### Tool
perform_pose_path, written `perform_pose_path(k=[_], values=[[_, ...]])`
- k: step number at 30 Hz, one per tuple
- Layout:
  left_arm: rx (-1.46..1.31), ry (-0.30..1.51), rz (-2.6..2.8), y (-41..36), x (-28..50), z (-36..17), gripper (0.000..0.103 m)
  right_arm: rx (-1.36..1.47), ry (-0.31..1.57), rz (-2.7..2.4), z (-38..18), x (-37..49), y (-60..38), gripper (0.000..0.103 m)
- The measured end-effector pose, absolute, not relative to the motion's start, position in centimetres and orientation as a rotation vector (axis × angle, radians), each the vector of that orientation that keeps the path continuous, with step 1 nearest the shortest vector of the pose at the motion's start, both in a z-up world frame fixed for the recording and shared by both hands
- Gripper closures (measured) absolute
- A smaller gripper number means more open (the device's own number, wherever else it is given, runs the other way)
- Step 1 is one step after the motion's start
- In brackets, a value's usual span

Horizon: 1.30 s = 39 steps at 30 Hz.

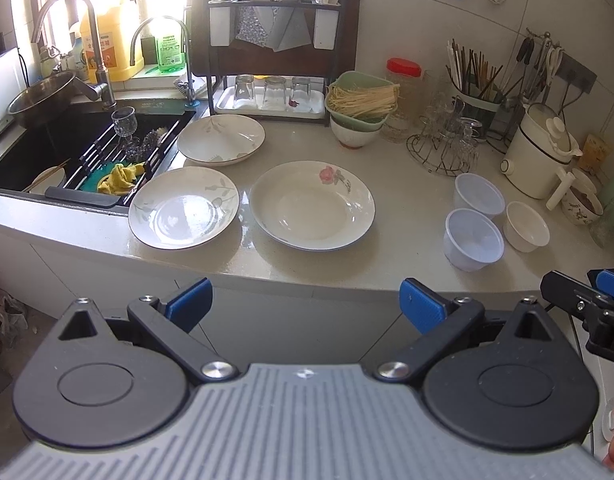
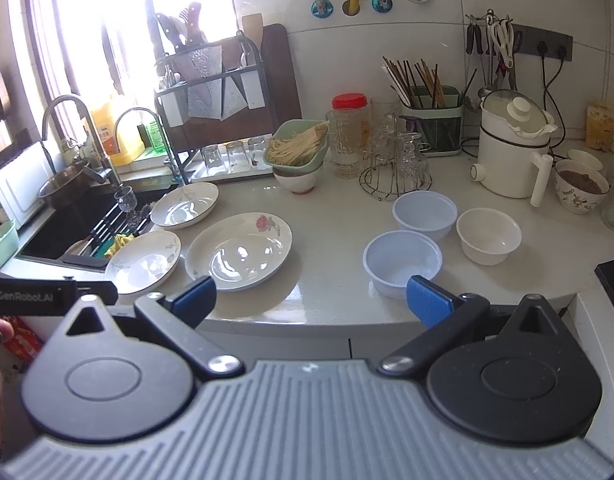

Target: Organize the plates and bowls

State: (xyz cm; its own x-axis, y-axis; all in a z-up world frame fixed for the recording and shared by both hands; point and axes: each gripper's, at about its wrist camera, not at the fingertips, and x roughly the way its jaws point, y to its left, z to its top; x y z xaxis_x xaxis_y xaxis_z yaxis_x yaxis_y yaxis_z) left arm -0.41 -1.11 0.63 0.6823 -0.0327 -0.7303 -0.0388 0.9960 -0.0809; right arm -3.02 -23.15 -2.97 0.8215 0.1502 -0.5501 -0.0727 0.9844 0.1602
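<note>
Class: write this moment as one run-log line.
left tool: open, empty | right tool: open, empty | three plates, three bowls: unstacked on counter | phase: before first grasp

Bright daylight pouring through the window point(image 2: 119, 20) behind the curved steel faucet point(image 1: 79, 36), glossy white tiled wall point(image 1: 447, 20) running along the pale stone desk point(image 1: 403, 216), black sunken sink point(image 1: 47, 140) sitting at its left end, white cabinet fronts point(image 1: 107, 268) showing below

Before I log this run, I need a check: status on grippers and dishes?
Left hand-held gripper open, empty. Right hand-held gripper open, empty. Three plates and three bowls on counter, unstacked. Nothing in the way.
</note>
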Motion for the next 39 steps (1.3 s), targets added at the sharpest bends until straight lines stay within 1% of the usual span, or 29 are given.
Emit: perform_pose_path(k=[17, 39], values=[[-0.139, 0.852, -0.018, -1.21, -0.21, 0.03, 0.002, 0.14, 0.585, 0.107, -3.19, -3.15, -23.08, 0.0], [-0.133, 0.822, -0.008, -1.27, -0.9, 0.24, 0.002, 0.168, 0.596, 0.14, -3.81, -3.26, -23.64, 0.0]])
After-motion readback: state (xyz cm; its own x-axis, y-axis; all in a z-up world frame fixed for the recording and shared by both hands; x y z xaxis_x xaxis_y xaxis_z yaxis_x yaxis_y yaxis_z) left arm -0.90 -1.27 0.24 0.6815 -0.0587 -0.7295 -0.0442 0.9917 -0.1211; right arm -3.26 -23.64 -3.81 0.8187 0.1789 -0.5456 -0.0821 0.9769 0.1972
